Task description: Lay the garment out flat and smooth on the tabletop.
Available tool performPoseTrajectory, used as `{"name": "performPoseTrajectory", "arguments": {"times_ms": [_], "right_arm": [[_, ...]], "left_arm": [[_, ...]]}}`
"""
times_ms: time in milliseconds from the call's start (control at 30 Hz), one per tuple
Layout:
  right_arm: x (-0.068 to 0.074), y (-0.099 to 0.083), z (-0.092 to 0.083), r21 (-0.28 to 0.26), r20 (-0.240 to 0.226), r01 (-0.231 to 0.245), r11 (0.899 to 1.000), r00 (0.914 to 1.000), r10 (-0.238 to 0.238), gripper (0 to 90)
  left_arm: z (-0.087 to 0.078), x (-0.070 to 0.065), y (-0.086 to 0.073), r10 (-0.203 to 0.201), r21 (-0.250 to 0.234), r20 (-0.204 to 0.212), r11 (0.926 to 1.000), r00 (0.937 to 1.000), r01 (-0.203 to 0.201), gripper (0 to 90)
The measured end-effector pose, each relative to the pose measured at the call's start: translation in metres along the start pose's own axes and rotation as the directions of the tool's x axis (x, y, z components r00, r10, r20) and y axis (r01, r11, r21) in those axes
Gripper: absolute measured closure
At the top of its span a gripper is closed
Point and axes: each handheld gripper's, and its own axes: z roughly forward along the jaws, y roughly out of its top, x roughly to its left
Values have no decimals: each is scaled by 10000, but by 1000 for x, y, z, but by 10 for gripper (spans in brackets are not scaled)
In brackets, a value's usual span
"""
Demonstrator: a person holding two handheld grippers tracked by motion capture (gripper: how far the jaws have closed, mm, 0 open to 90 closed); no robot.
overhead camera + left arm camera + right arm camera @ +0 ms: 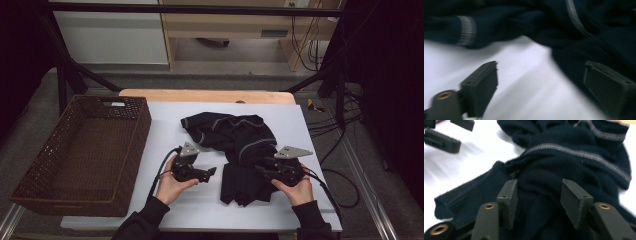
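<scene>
Dark knitted wool with thin grey stripes is what we are working on: a black sweater (235,150) is lying crumpled on the white table cover (165,125), well to the right of the wicker basket (80,155), which is sitting at the table's left edge. Taking the sweater as our landmark, its long axis is running from a bunched heap at the far end toward a flatter ribbed panel at our near end.

We are holding the right gripper (265,171) over that near panel, on the sweater's right half; in the right gripper view its jaws are standing apart above the ribbed cloth (536,202), with fabric beneath and between them but, as far as we can judge, not pinched. So the right hand is the nearer one, already on the garment.

We are bringing the left gripper (210,172) in just off the sweater's left edge, over bare cover. Its jaws are standing wide and holding nothing, one over the white surface, the other reaching the dark hem (599,50). The sweater is lying ahead and to the right of it, so we judge the coming move to be a short reach across to that edge.
</scene>
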Motion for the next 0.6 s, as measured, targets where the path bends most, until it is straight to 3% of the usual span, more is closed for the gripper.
{"name": "performPoseTrajectory", "arguments": {"times_ms": [100,167,267,300,400,533,600], "right_arm": [[3,-5,2,140,-244,-23,9999,9997,26,512],[6,-7,4,275,-323,71,9996,9995,-62,496],[11,-10,1,254,-527,59,9997,9986,-45,486],[12,-10,0,250,-551,73,9997,9985,-59,488],[16,-15,-6,299,-890,65,9995,9960,-38,593],[19,-22,-4,779,-1229,156,9968,9924,-59,841],[19,-22,0,1055,-1296,253,9941,9915,-115,857]], "left_arm": [[10,-11,0,126,106,620,9999,9980,-133,221],[17,-18,0,-10,272,1240,9996,9923,-24,294],[24,-29,-4,280,747,1360,9965,9903,-385,353],[26,-32,-6,219,830,1414,9960,9897,-339,380],[30,-36,-10,119,989,1578,9947,9874,-278,442],[32,-40,-13,-14,1136,1878,9933,9822,-203,576],[32,-41,-14,-194,1258,2194,9920,9754,-85,677]]}}
